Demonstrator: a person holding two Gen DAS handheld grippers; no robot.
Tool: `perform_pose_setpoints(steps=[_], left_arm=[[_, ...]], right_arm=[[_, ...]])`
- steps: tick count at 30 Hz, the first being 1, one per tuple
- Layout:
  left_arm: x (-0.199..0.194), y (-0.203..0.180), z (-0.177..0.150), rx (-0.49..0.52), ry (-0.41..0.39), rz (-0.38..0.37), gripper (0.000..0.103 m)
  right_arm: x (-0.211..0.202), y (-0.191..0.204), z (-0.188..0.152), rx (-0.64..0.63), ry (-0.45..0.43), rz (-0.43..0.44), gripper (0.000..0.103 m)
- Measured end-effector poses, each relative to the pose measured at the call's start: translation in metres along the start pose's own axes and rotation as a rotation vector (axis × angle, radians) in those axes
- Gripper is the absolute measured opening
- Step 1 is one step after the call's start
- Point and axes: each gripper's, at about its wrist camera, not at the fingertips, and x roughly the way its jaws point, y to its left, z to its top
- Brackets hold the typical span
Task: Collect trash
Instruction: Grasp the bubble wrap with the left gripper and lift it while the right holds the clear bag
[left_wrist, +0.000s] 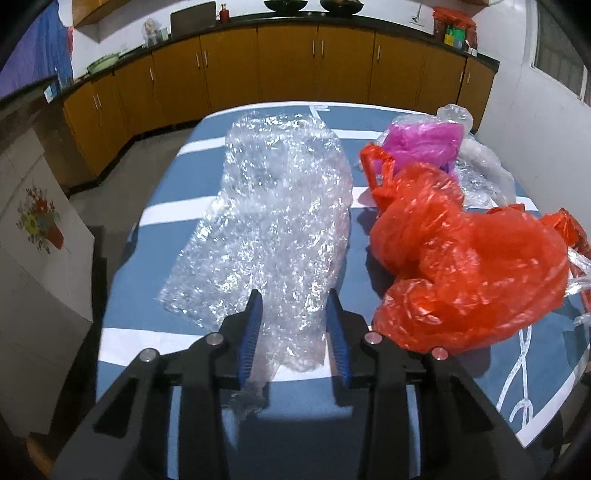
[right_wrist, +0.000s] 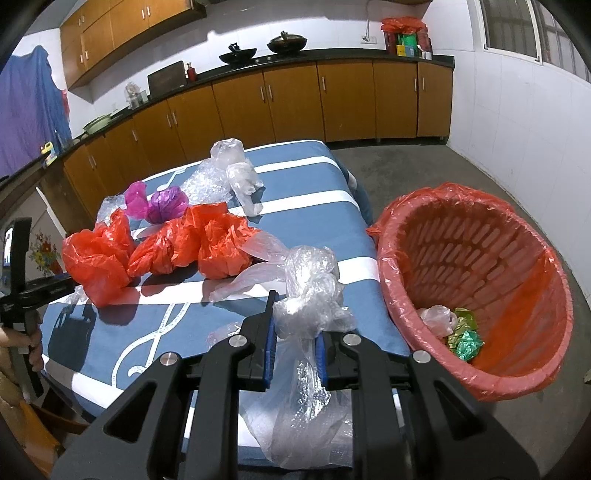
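In the left wrist view, a large sheet of clear bubble wrap (left_wrist: 280, 221) lies on the blue striped table (left_wrist: 166, 332). My left gripper (left_wrist: 295, 299) is open, its jaws either side of the sheet's near end. Red plastic bags (left_wrist: 461, 266) and a magenta bag (left_wrist: 424, 144) lie to the right. In the right wrist view, my right gripper (right_wrist: 295, 306) is shut on a clear plastic bundle (right_wrist: 314, 295), held above the table's right edge. A red basket (right_wrist: 476, 280) lined with a red bag stands on the floor to the right, with some trash inside.
Red bags (right_wrist: 162, 251), a magenta bag (right_wrist: 162, 203) and clear plastic (right_wrist: 229, 173) lie across the table (right_wrist: 306, 192). Brown cabinets (right_wrist: 295, 107) line the far wall. A white wall (right_wrist: 517, 122) is at the right. A white box with a flower print (left_wrist: 40, 221) stands left of the table.
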Motion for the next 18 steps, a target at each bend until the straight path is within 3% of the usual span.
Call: perform_pose_setpoints(steps=[1, 3, 6, 18], left_arm=[[0.002, 0.001, 0.0, -0.005, -0.001, -0.002, 0.034], [0.004, 0.003, -0.001, -0.009, -0.003, -0.008, 0.019], [0.002, 0.009, -0.001, -0.026, -0.029, -0.031, 0.011], [-0.051, 0.016, 0.021, -0.074, -0.176, -0.047, 0.008]], right_arm=[[0.0, 0.0, 0.0, 0.001, 0.0, 0.0, 0.018], [0.0, 0.0, 0.0, 0.001, -0.001, 0.001, 0.018], [-0.001, -0.001, 0.0, 0.001, -0.004, -0.001, 0.018], [-0.018, -0.011, 0.007, 0.034, -0.054, -0.026, 0.018]])
